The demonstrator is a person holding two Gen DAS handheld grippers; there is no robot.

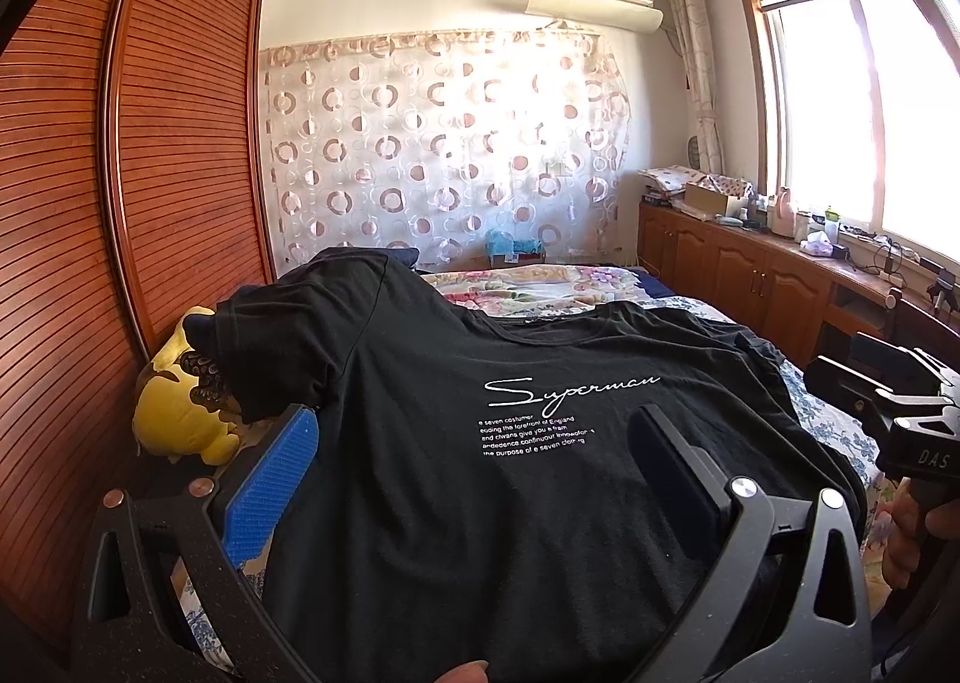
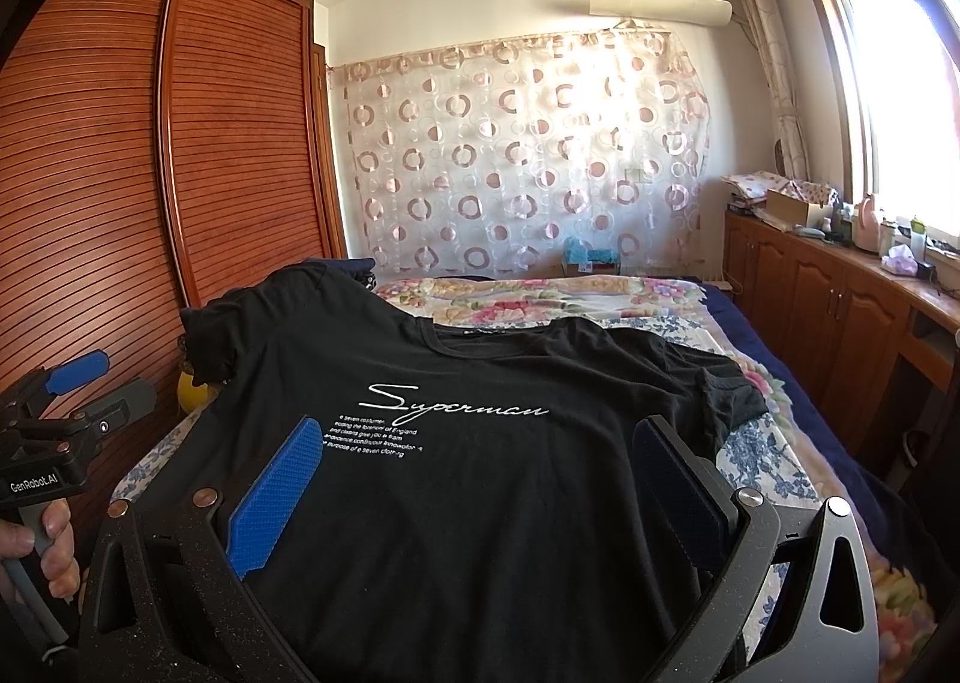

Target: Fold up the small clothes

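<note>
A black T-shirt (image 1: 480, 479) with white "Superman" print lies face up on the bed, collar away from me; it also shows in the right wrist view (image 2: 480, 479). Its left sleeve (image 1: 282, 347) drapes over a yellow plush toy. My left gripper (image 1: 474, 461) is open, its blue-padded fingers (image 1: 273, 485) spread wide above the shirt's lower left part. My right gripper (image 2: 480, 473) is open too, fingers (image 2: 273, 497) spread above the shirt's lower middle. Neither holds cloth. The left gripper also shows at the left edge of the right wrist view (image 2: 78, 389), and the right gripper at the right edge of the left wrist view (image 1: 888, 395).
A floral quilt (image 2: 570, 299) covers the bed beyond the shirt. A yellow plush toy (image 1: 180, 407) lies at the bed's left edge beside a wooden slatted wardrobe (image 1: 120, 173). Wooden cabinets (image 2: 840, 311) with clutter run along the right under the window.
</note>
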